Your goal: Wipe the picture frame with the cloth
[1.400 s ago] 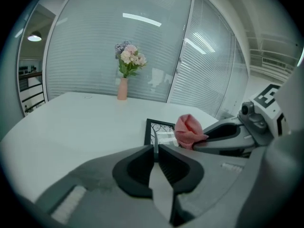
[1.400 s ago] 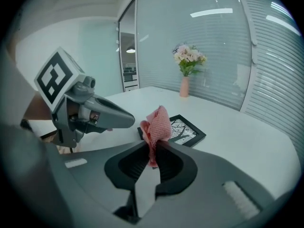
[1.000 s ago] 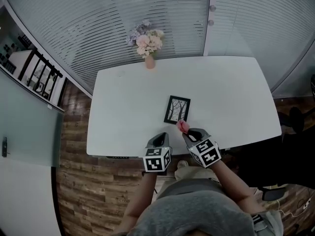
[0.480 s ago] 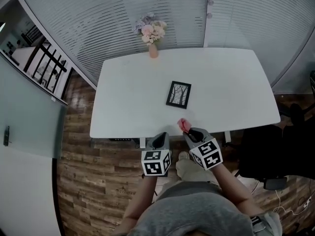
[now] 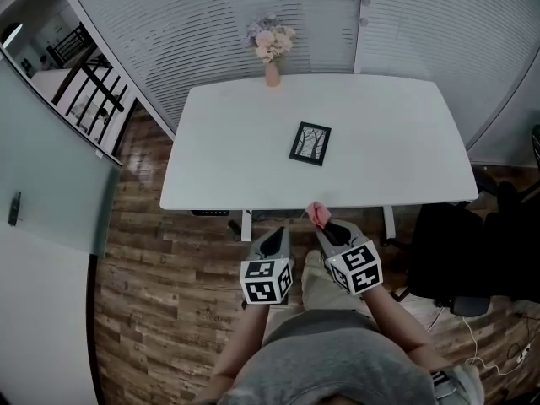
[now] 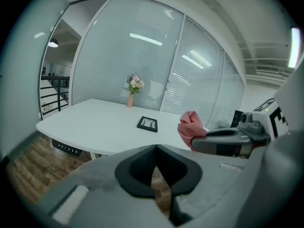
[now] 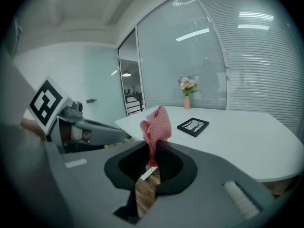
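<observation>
Picture frame (image 5: 310, 143) lies well ahead on the desk (image 5: 219, 159), nearer the right gripper (image 5: 325, 226) pinching the cloth (image 5: 317, 215); left gripper (image 5: 275, 236) pressed together, empty.

No legible text; only faint white lettering on the dark panel (image 6: 62, 148) under the table (image 6: 95, 122), unreadable

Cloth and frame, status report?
Right gripper shut on the pink cloth, left gripper shut, empty; both short of the table. Picture frame flat mid-table, untouched. Only a flower vase at the far edge, not in the way.
</observation>
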Action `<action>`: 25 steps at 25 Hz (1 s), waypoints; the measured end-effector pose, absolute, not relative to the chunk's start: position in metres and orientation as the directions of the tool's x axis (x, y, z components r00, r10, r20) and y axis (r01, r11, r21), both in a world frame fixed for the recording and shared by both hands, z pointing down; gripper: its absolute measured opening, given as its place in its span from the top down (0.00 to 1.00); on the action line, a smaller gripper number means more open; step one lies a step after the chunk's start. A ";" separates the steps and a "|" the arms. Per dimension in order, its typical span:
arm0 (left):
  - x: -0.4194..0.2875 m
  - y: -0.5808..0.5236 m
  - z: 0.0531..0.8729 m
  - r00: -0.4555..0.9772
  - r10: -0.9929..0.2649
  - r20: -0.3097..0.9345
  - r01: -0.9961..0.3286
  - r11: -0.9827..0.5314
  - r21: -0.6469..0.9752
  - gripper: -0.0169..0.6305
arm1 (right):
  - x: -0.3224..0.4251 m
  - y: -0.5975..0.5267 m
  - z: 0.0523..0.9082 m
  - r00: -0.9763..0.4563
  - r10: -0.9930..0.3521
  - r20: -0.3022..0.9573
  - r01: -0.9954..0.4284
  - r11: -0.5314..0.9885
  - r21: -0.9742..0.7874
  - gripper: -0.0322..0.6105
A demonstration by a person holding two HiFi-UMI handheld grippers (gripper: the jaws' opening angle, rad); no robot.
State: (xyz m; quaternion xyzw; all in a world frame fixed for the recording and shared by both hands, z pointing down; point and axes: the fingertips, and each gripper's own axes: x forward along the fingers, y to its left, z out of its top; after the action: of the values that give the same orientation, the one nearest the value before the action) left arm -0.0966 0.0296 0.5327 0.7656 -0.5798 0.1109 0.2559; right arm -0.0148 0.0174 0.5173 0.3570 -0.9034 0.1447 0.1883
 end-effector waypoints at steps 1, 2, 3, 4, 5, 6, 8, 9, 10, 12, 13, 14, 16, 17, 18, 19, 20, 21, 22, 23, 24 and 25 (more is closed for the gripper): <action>-0.096 0.035 0.532 0.303 -0.833 0.463 -0.944 -0.195 0.266 0.97 | -0.014 0.023 0.518 -0.676 -0.588 0.444 -0.698 0.704 -0.129 0.88; -0.095 0.039 0.531 0.302 -0.835 0.460 -0.944 -0.193 0.268 0.97 | -0.014 0.028 0.518 -0.678 -0.586 0.445 -0.696 0.706 -0.130 0.88; -0.095 0.043 0.531 0.300 -0.836 0.459 -0.944 -0.191 0.270 0.97 | -0.014 0.032 0.517 -0.679 -0.584 0.444 -0.694 0.708 -0.130 0.88; -0.094 0.047 0.530 0.299 -0.837 0.458 -0.944 -0.189 0.271 0.97 | -0.013 0.036 0.516 -0.681 -0.584 0.442 -0.692 0.710 -0.129 0.88; -0.094 0.050 0.530 0.299 -0.838 0.457 -0.944 -0.188 0.272 0.97 | -0.013 0.038 0.515 -0.683 -0.584 0.439 -0.690 0.712 -0.126 0.88; -0.093 0.052 0.530 0.298 -0.839 0.456 -0.944 -0.187 0.273 0.97 | -0.012 0.040 0.513 -0.684 -0.585 0.437 -0.689 0.714 -0.123 0.88; -0.092 0.055 0.529 0.296 -0.841 0.453 -0.944 -0.183 0.275 0.97 | -0.011 0.043 0.509 -0.683 -0.589 0.432 -0.689 0.716 -0.113 0.89; -0.092 0.056 0.528 0.294 -0.842 0.452 -0.944 -0.181 0.277 0.97 | -0.010 0.044 0.508 -0.682 -0.592 0.429 -0.689 0.717 -0.105 0.89; -0.092 0.057 0.528 0.293 -0.843 0.450 -0.943 -0.179 0.279 0.97 | -0.009 0.045 0.506 -0.681 -0.596 0.426 -0.690 0.717 -0.099 0.89; -0.091 0.059 0.527 0.292 -0.845 0.448 -0.943 -0.177 0.282 0.97 | -0.008 0.046 0.503 -0.680 -0.602 0.419 -0.691 0.718 -0.091 0.89; -0.091 0.059 0.526 0.292 -0.846 0.446 -0.943 -0.178 0.281 0.97 | -0.007 0.047 0.501 -0.681 -0.603 0.416 -0.691 0.718 -0.090 0.89; -0.090 0.060 0.526 0.293 -0.846 0.445 -0.943 -0.179 0.280 0.97 | -0.006 0.047 0.500 -0.681 -0.604 0.413 -0.691 0.718 -0.089 0.89; -0.089 0.060 0.525 0.293 -0.847 0.443 -0.943 -0.181 0.279 0.97 | -0.006 0.048 0.499 -0.683 -0.605 0.408 -0.689 0.719 -0.087 0.89; -0.090 0.061 0.524 0.294 -0.847 0.442 -0.943 -0.182 0.279 0.97 | -0.007 0.048 0.498 -0.684 -0.606 0.406 -0.689 0.720 -0.086 0.89; -0.090 0.062 0.524 0.295 -0.847 0.442 -0.943 -0.183 0.279 0.97 | -0.007 0.049 0.497 -0.684 -0.607 0.404 -0.689 0.720 -0.085 0.89; -0.091 0.062 0.524 0.295 -0.847 0.442 -0.943 -0.184 0.278 0.97 | -0.008 0.050 0.496 -0.685 -0.608 0.402 -0.688 0.720 -0.084 0.89; -0.091 0.063 0.524 0.296 -0.847 0.443 -0.943 -0.185 0.277 0.97 | -0.009 0.050 0.495 -0.686 -0.609 0.400 -0.688 0.721 -0.083 0.89; -0.092 0.063 0.524 0.296 -0.846 0.443 -0.943 -0.185 0.276 0.97 | -0.009 0.050 0.494 -0.686 -0.609 0.398 -0.687 0.722 -0.081 0.89; -0.093 0.063 0.523 0.296 -0.846 0.443 -0.943 -0.186 0.275 0.97 | -0.010 0.050 0.494 -0.687 -0.608 0.397 -0.687 0.722 -0.081 0.89; -0.093 0.063 0.523 0.296 -0.846 0.443 -0.944 -0.186 0.274 0.97 | -0.011 0.051 0.494 -0.687 -0.608 0.397 -0.686 0.723 -0.081 0.89; -0.094 0.064 0.523 0.296 -0.846 0.443 -0.944 -0.187 0.273 0.97 | -0.011 0.051 0.494 -0.688 -0.608 0.397 -0.686 0.723 -0.081 0.89; -0.095 0.064 0.523 0.296 -0.847 0.443 -0.944 -0.187 0.273 0.97 | -0.012 0.052 0.494 -0.688 -0.607 0.397 -0.685 0.724 -0.081 0.89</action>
State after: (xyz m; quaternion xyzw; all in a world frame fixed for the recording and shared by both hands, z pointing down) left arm -0.0949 0.0639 0.5226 0.7644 -0.5855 0.0962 0.2523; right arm -0.0121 0.0517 0.4936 0.3544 -0.9119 0.1121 0.1740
